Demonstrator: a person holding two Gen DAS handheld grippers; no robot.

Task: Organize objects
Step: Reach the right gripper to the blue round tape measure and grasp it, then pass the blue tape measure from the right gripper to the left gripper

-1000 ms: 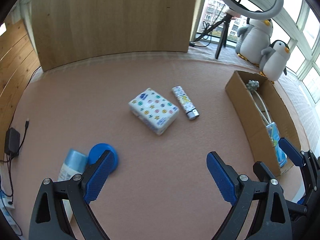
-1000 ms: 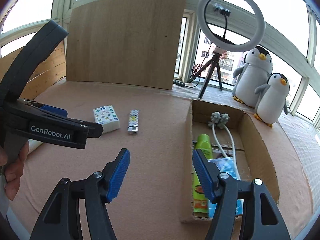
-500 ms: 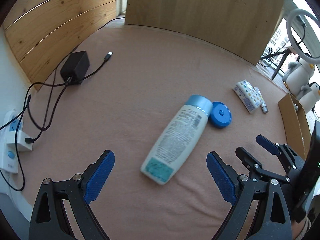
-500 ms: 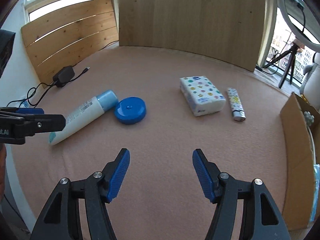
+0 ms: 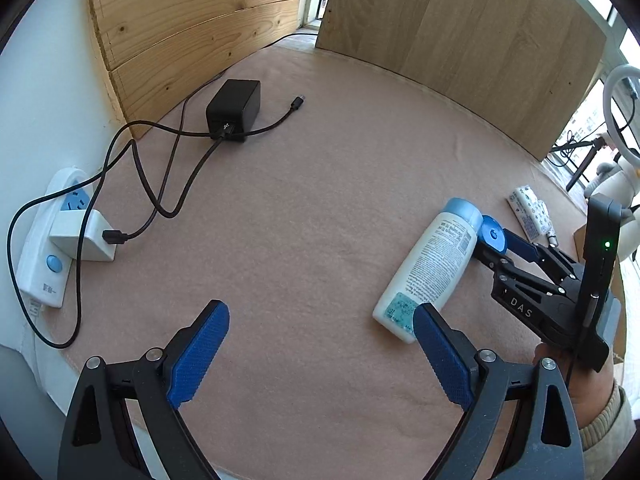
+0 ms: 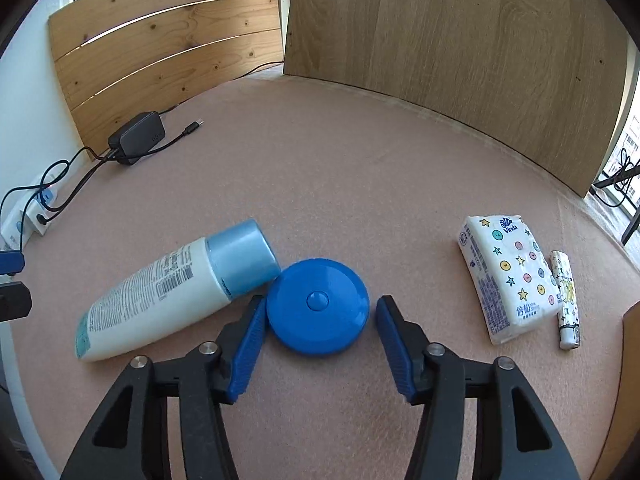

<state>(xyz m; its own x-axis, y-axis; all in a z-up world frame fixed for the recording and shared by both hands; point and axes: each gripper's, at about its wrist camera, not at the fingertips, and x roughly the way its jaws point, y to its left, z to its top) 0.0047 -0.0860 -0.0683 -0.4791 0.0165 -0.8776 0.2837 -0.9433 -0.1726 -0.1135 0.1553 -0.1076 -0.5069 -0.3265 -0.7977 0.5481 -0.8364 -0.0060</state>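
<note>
The round blue case (image 6: pixel 318 306), a flat glossy disc with a small raised button at its centre, lies on the pink felt counter (image 6: pixel 360 168) touching the pale blue cap of a white bottle (image 6: pixel 172 288) that lies on its side to the disc's left. The right gripper (image 6: pixel 318 340) straddles the disc, its blue ribbed fingers (image 6: pixel 246 352) closing, the left one about touching its rim, the right one just apart. Beyond the bottle from the disc, the left gripper (image 5: pixel 316 360) hangs over bare felt with fingers spread wide and empty; a patterned tissue pack (image 6: pixel 506 280) and a lighter (image 6: pixel 566 300) lie right of the disc.
</note>
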